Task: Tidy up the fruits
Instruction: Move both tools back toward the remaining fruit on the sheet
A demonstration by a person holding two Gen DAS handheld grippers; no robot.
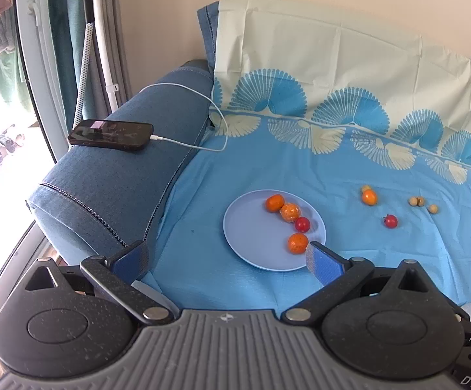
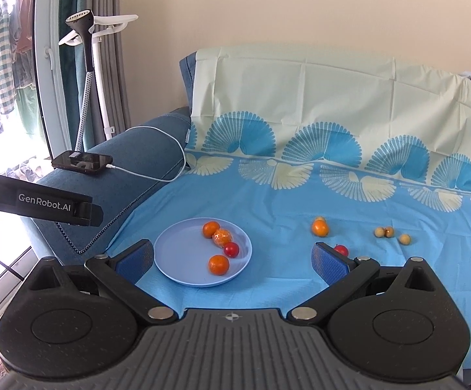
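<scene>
Both jaws gape empty above the plate (image 2: pixel 173 243) of fruit.

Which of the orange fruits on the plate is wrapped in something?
The middle one, between the bare orange at the back and the red fruit. It has a crinkly, shiny clear wrap; the other oranges are bare.

Pale blue plate (image 1: pixel 251 243), fan-patterned blue cloth (image 1: pixel 300 169)

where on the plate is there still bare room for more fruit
The plate's left half, toward the sofa arm, is bare. Its right side is crowded: two oranges, a wrapped orange and a red fruit sit in a curved row. Bare cloth also lies between plate and loose fruit.
</scene>
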